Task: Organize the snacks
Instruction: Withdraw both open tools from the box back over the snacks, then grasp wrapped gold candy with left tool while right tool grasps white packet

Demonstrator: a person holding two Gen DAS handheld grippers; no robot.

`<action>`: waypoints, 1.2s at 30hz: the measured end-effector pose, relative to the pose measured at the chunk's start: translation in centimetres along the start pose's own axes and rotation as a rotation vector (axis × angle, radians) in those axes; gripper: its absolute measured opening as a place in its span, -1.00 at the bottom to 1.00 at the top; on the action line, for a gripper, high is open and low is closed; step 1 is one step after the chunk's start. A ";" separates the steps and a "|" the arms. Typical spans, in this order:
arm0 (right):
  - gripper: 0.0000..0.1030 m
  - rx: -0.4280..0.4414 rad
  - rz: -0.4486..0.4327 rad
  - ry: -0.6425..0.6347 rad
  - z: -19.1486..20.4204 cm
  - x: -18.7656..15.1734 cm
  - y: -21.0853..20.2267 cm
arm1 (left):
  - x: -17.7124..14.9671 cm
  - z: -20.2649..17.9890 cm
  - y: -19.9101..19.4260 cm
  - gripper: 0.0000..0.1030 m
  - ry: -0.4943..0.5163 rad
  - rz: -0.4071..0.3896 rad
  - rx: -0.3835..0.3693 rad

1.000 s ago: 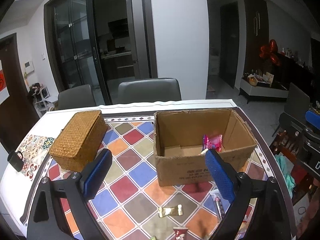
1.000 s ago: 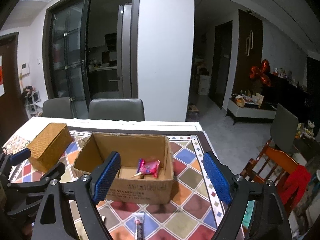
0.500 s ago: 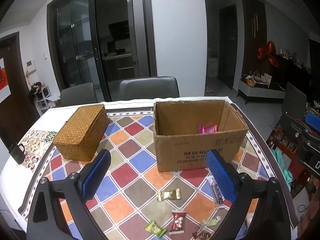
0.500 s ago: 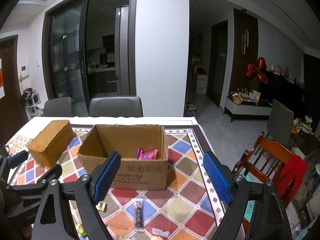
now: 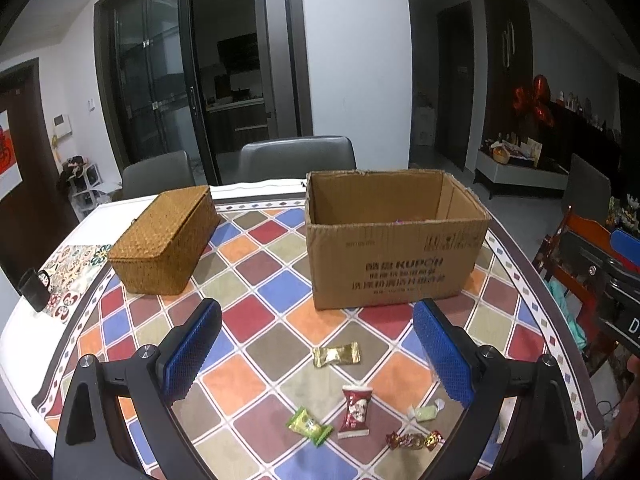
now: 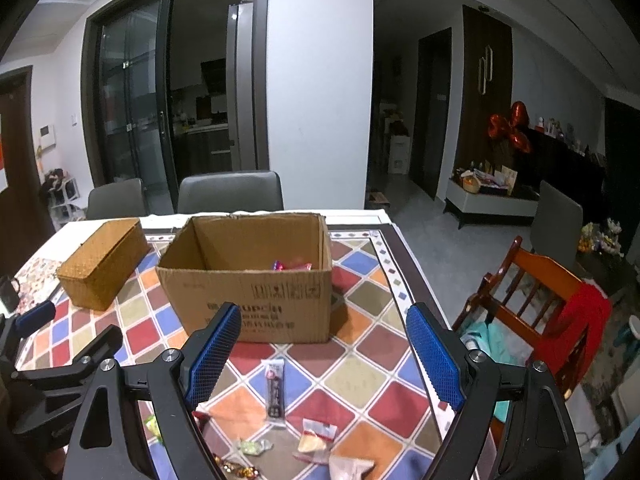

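My left tongs [image 5: 316,354] apart, empty; right tongs [image 6: 322,354] apart, empty. Snacks [image 5: 356,410] loose on bench [image 5: 256,384] below me, near side of box [image 5: 394,256]. Pink pack [image 6: 292,266] inside box.

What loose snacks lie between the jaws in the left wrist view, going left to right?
Green candy → gold wrapper → red packet → twisted red-and-gold candy → pale green candy.
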State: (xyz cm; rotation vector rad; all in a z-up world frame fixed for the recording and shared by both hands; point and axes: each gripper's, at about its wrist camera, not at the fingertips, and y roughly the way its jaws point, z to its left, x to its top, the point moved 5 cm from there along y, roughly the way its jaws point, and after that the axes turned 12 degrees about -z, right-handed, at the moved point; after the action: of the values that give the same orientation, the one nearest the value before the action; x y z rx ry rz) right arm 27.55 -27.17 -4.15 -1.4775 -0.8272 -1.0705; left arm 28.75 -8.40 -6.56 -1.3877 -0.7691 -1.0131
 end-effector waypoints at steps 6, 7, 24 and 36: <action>0.66 -0.001 0.019 0.000 -0.3 -1.3 -0.3 | -1.4 0.2 -0.4 0.90 0.000 0.014 0.002; 0.66 -0.001 0.023 0.002 -0.3 -1.6 -0.4 | -1.6 0.3 -0.5 0.90 -0.001 0.014 0.003; 0.79 -0.019 0.044 0.004 -0.7 -4.2 -2.1 | -5.5 0.1 -2.0 0.94 0.000 0.058 -0.001; 0.79 -0.023 0.057 0.018 -0.9 -6.0 -2.6 | -7.1 0.0 -2.2 0.94 -0.001 0.070 -0.008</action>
State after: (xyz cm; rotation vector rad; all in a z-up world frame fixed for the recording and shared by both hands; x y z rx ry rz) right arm 22.88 -27.31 -8.82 -1.4996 -0.7580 -1.0523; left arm 23.85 -7.36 -12.09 -1.4129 -0.7129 -0.9616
